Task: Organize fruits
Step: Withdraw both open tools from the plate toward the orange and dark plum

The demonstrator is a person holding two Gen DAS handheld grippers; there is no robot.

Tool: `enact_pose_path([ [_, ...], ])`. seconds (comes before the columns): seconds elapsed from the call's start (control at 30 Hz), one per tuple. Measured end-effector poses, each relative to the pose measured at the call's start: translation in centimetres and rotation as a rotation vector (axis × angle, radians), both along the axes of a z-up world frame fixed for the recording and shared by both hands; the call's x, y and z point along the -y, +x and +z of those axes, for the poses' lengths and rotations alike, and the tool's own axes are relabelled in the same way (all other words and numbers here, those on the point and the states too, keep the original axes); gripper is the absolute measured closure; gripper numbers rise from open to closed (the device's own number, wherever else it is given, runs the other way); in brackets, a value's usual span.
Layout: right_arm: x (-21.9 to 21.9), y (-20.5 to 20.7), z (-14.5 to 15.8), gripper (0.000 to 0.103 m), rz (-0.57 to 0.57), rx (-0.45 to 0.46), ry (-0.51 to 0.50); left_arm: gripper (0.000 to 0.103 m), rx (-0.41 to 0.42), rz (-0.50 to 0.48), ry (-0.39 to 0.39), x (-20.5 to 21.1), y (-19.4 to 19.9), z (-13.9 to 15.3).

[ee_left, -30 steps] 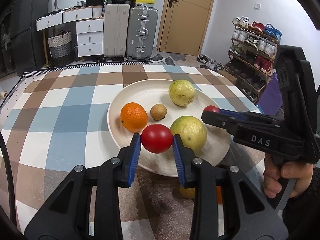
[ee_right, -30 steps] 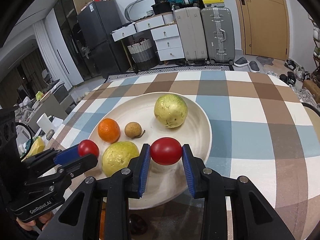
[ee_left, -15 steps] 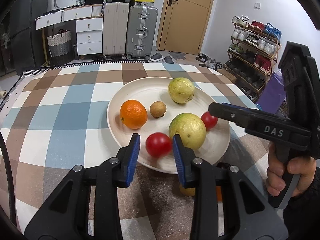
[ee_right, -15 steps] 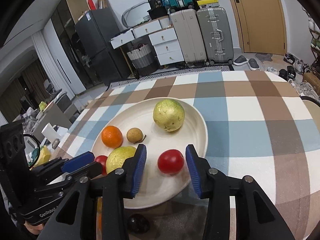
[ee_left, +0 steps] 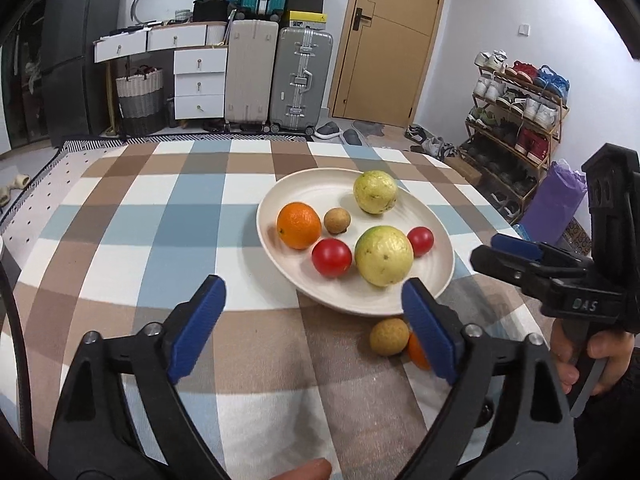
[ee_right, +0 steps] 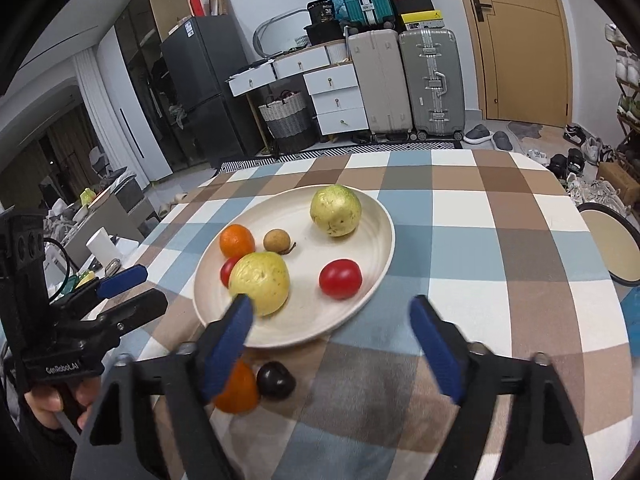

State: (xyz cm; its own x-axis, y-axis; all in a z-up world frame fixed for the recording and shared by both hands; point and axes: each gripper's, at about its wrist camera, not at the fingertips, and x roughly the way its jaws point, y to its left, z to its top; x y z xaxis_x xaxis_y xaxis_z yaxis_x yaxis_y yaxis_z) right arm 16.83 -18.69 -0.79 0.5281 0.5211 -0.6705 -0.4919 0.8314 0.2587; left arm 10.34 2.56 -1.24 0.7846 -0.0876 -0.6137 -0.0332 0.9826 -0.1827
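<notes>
A cream plate [ee_left: 316,192] on the checked tablecloth holds two green-yellow guavas [ee_left: 383,255], an orange [ee_left: 299,225], a small brown longan [ee_left: 337,221] and two red tomatoes [ee_left: 331,257] [ee_left: 420,241]. My left gripper [ee_left: 312,292] hangs just short of the plate's near rim, its jaws opening wide with nothing between them. In the right wrist view my right gripper [ee_right: 332,308] stands before the plate [ee_right: 360,216], jaws opening and empty, with one tomato [ee_right: 340,279] lying free just beyond it.
On the cloth in front of the plate lie a small tan fruit [ee_left: 389,336], a second orange [ee_right: 240,390] and a dark round fruit [ee_right: 275,380]. A round stool [ee_right: 612,248] stands at the table's right side. Suitcases and drawers line the far wall.
Each gripper was shut on a red tomato over the plate. Both have let go, opened wide and drawn back toward the near edge. The tomatoes now lie on the plate.
</notes>
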Motion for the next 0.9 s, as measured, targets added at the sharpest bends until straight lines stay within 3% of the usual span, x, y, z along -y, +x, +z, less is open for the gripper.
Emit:
enact_pose_path([
  [0.03,0.2,-0.4,0.2,0.008,0.003,0.006,0.002,0.000,-0.003,0.003,-0.004,0.0,-0.4,-0.1],
  [0.17,0.5,-1.6,0.6,0.001,0.026,0.013,0.002,0.001,-0.012,-0.002,0.002,0.2,-1.9,-0.4],
  [0.53,0.7,-3.3,0.0,0.000,0.065,0.026,-0.070,0.001,-0.005,-0.039,0.026,2.1,-3.3,-0.4],
  [0.77,0.6,-3.7,-0.6,0.000,0.091,-0.003,-0.030,0.001,-0.032,-0.043,0.043,2.7,-3.0,-1.0],
  [0.9,-0.3,-4.1,-0.8,0.000,0.112,-0.015,-0.059,0.001,-0.048,-0.050,0.057,2.9,-2.8,-1.4],
])
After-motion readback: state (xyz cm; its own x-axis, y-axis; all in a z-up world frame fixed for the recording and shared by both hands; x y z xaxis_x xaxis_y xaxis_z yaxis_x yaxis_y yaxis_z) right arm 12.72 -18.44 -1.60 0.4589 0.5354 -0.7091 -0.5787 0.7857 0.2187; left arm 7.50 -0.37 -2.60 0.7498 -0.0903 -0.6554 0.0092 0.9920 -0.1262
